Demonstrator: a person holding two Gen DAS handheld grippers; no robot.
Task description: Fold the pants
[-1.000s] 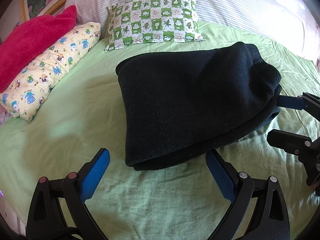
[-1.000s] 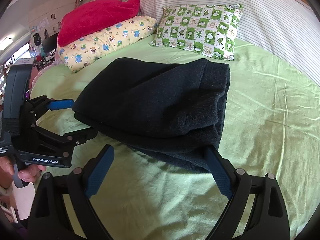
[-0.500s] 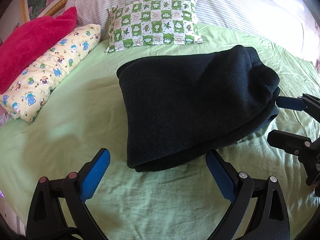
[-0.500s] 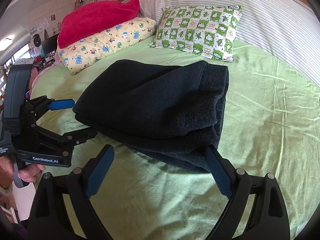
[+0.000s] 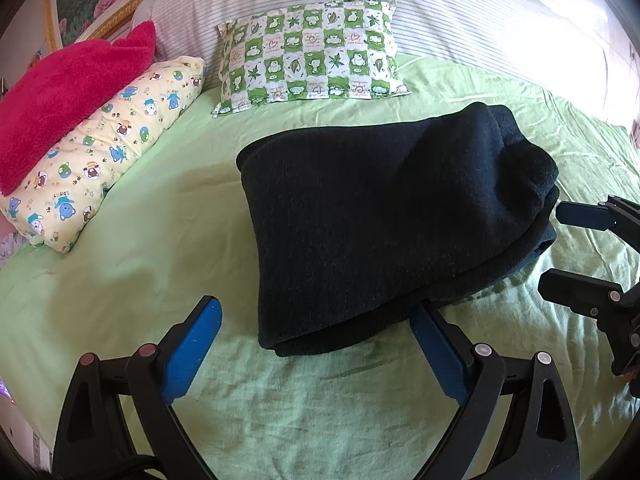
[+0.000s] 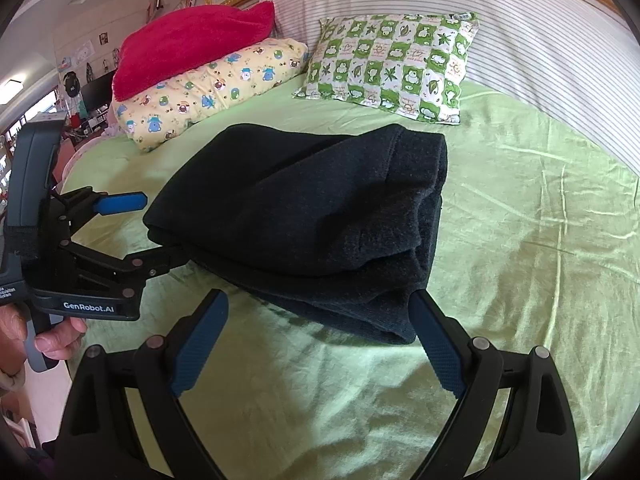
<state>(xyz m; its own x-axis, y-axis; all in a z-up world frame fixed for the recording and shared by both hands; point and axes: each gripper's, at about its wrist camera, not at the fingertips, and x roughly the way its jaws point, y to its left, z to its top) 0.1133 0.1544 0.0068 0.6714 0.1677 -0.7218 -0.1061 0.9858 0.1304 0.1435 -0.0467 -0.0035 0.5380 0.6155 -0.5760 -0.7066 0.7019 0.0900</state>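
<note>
Both claws, left (image 5: 316,344) and right (image 6: 318,338), spread empty; folded pants' (image 5: 384,216) underside hidden.

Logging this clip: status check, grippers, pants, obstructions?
Left gripper open, right gripper open, both at the near edge. Dark pants folded into a bundle on the green sheet, not gripped. Pillows beyond it, apart.
</note>
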